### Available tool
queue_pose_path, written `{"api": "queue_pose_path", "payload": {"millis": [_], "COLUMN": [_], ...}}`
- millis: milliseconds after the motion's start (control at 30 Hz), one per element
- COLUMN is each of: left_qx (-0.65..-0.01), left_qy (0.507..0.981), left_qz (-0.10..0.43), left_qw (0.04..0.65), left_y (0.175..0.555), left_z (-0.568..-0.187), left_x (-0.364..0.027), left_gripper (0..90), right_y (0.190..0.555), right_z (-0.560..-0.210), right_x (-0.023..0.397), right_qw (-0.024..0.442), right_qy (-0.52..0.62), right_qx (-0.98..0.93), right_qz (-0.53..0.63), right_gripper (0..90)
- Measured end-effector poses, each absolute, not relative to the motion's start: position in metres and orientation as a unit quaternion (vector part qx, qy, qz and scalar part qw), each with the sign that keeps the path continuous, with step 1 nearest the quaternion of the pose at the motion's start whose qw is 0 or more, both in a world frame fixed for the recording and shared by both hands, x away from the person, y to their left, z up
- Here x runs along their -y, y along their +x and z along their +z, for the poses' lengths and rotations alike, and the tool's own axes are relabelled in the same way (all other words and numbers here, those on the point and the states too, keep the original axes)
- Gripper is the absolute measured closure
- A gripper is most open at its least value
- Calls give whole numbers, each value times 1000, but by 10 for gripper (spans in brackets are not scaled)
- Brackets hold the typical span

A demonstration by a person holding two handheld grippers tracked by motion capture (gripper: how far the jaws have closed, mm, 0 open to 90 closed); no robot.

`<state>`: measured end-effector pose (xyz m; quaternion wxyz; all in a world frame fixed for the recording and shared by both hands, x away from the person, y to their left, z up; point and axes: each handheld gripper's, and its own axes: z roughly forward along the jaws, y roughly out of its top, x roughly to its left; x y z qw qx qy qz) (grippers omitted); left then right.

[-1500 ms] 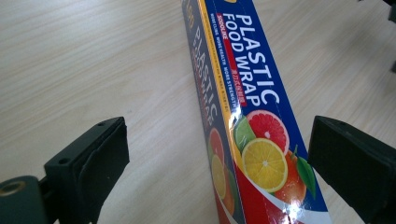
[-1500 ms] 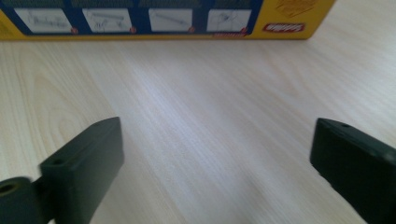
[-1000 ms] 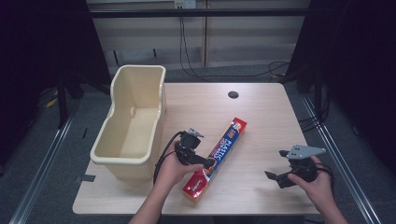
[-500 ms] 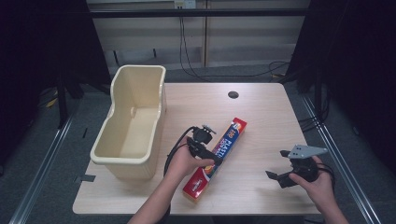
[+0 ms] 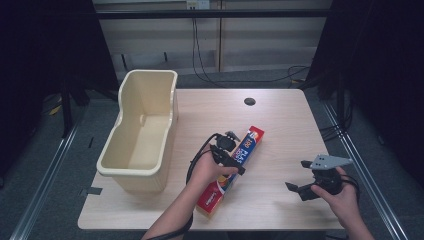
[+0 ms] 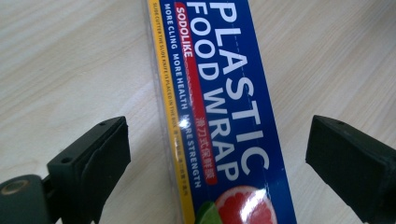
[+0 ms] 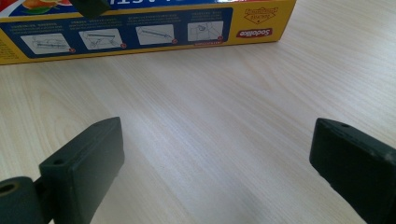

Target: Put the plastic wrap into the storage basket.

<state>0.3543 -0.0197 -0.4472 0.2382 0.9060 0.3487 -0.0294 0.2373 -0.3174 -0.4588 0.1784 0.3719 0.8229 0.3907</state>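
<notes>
left gripper (image 5: 231,159): black, looping black cable | right gripper (image 5: 306,179): black, grey three-cornered top plate | forearms bare, no sleeves

I see a pale wood-grain worktop (image 5: 280,125) with a small dark round hole (image 5: 249,101) near its far edge. On its left side stands a cream plastic tub (image 5: 142,132), its near left corner reaching past the worktop's edge. Just right of the tub, near the middle, a long box of plastic food wrap (image 5: 231,170) lies flat, set at a slant.
</notes>
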Motion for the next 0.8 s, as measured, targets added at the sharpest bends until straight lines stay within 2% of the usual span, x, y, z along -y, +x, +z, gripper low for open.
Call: {"api": "queue_pose_path", "payload": {"millis": [400, 800], "left_qx": [-351, -351], "left_qy": [911, 913], "left_qz": [-36, -36], "left_qw": [215, 205], "left_y": [360, 361], "left_z": [-456, -465], "left_x": [31, 39], "left_gripper": [100, 173], "right_y": [238, 238], "right_z": [-458, -457], "right_x": [318, 318], "right_qw": [176, 177], "right_qy": [370, 369], "right_qx": [-823, -823], "right_qz": [393, 394], "right_gripper": [31, 31]}}
